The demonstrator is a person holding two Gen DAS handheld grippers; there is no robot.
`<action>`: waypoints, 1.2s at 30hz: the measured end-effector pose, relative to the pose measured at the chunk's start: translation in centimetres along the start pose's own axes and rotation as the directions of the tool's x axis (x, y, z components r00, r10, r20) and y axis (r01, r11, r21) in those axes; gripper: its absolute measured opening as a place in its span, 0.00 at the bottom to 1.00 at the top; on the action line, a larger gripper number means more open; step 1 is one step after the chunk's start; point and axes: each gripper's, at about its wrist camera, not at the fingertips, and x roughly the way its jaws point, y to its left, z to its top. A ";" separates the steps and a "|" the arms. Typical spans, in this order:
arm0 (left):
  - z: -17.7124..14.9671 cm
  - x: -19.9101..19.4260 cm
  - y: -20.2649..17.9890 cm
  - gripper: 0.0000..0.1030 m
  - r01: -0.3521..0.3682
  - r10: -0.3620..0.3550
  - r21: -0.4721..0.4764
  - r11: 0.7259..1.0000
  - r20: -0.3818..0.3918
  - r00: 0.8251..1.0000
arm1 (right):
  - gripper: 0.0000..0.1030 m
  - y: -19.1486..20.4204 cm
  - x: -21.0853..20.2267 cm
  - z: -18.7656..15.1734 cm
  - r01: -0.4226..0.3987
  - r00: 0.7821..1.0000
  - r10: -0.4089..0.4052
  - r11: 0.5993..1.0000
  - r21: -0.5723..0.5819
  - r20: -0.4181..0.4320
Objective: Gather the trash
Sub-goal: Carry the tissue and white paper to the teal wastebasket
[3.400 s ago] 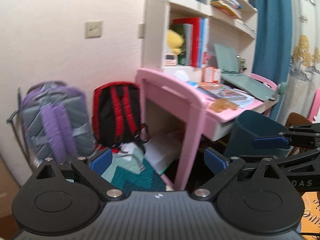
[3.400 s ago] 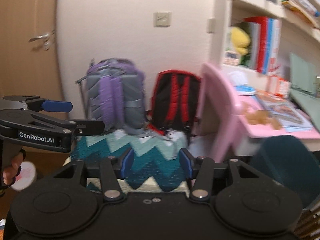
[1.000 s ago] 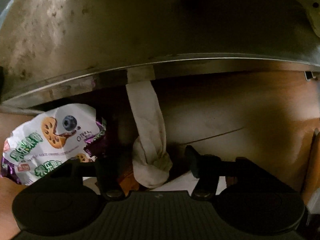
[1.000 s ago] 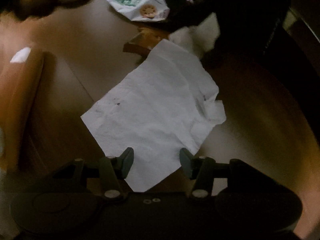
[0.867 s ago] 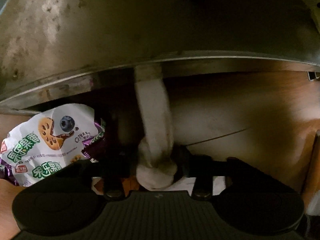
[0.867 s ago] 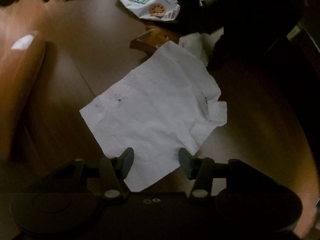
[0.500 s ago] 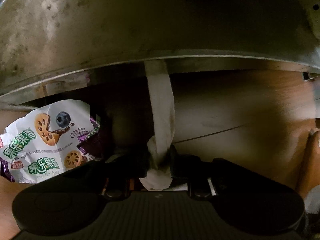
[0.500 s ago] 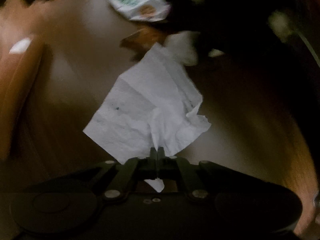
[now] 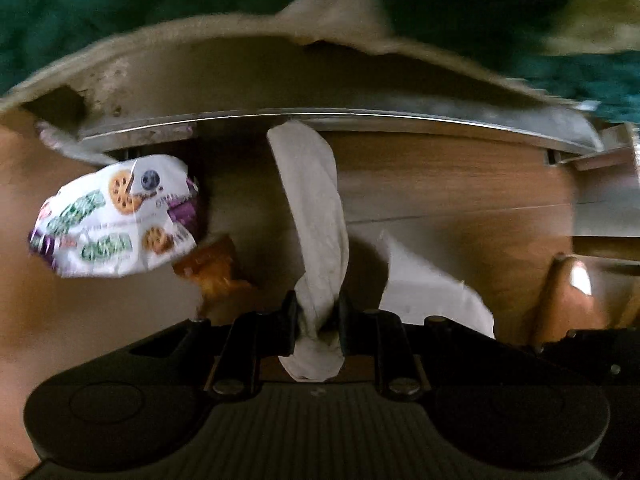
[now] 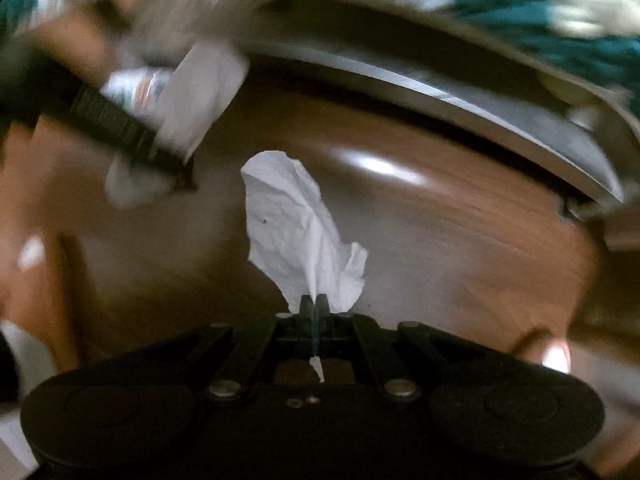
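Pinching a twisted, off-white rag (image 9: 316, 216) between its two dark pads, my left gripper (image 9: 316, 320) points nearly straight down at the wooden floor (image 9: 460, 184), the rag's knotted end poking out behind the pads and its long tail hanging away toward the metal rail (image 9: 360, 114) of the furniture beyond; a second ago that knot lay loose on the floor between spread fingers. My right gripper (image 10: 315, 306) has its fingers pressed together on one edge of a crumpled white paper sheet (image 10: 296, 232), which now dangles clear of the floor, where a moment earlier it lay flat and unfolded beneath open jaws. In the left wrist view, part of that sheet shows just right of the rag. Left of the rag an orange scrap (image 9: 212, 270) sits on the boards, and just past it a white-and-purple snack wrapper (image 9: 116, 226) printed with biscuits and a blueberry, both still where they were. Farther off, above the rail, teal fabric (image 9: 80, 12) has come into view, blurred. The right wrist view is smeared with motion.
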 end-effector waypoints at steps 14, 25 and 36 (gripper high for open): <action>-7.9 -18.1 -9.2 0.18 0.094 -0.098 0.027 0.995 0.244 0.965 | 0.00 -3.1 -21.8 -5.6 -0.126 0.948 0.047 0.964 0.233 0.315; -13.1 -30.6 -15.6 0.18 0.105 -0.150 0.123 0.987 0.454 0.878 | 0.00 -5.3 -34.7 -12.1 -0.147 0.849 -0.010 0.956 0.254 0.528; -15.9 -42.3 -24.0 0.18 0.077 -0.242 0.278 0.958 0.628 0.739 | 0.00 -8.9 -48.0 -17.2 -0.144 0.674 -0.091 0.957 0.251 0.733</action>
